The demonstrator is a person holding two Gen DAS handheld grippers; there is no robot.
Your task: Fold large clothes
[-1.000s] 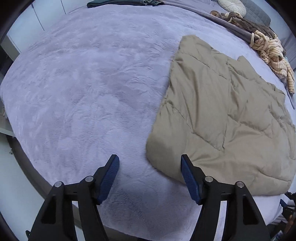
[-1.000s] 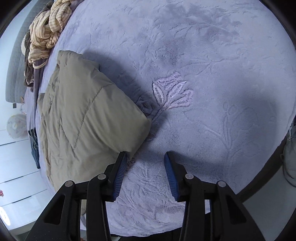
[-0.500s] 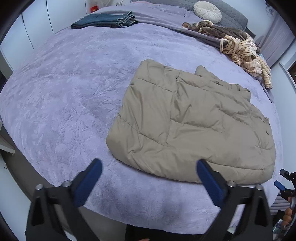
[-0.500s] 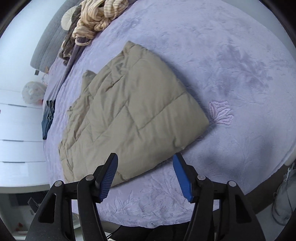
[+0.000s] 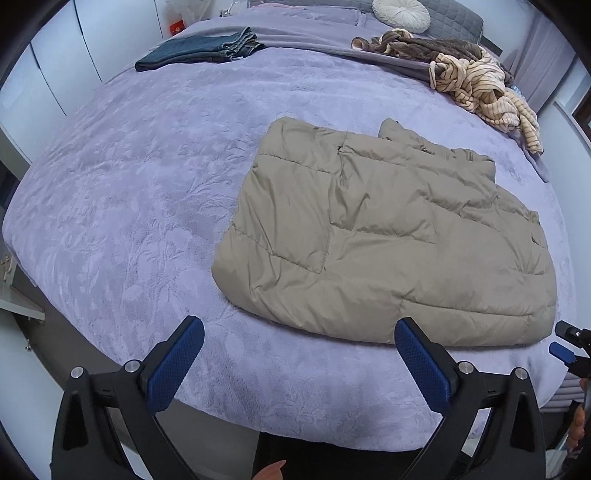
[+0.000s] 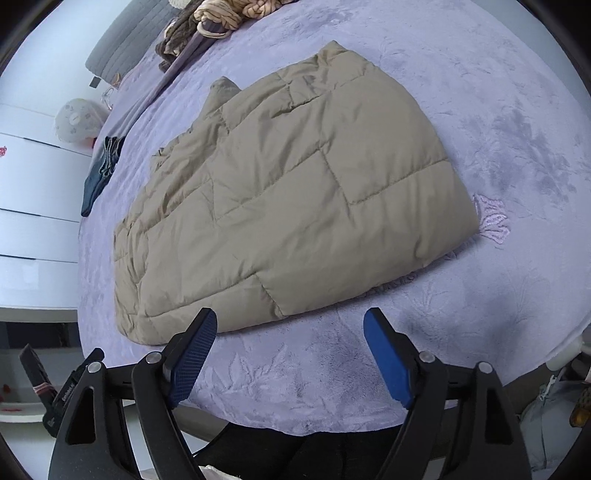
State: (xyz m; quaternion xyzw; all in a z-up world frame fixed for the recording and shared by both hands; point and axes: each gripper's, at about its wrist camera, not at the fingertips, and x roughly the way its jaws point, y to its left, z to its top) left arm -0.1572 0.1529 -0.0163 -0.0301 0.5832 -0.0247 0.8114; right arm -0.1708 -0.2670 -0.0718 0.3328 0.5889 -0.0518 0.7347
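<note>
A khaki quilted puffer jacket lies folded into a rough rectangle on the lilac bedspread. It also fills the middle of the right wrist view as the same jacket. My left gripper hangs above the bed's near edge, open wide, nothing between its blue pads. My right gripper hovers just short of the jacket's near hem; its jaws are opening and hold nothing. The right gripper's tip also shows in the left wrist view at the far right edge.
Folded blue jeans lie at the bed's far left. A heap of striped and brown clothes sits at the far right, near a round cushion. White cupboards stand beside the bed. The bed's edge runs just under both grippers.
Both grippers let go of the jacket, opened wider and pulled up and back from it. The jacket now lies flat on the bed, farther from both cameras.
</note>
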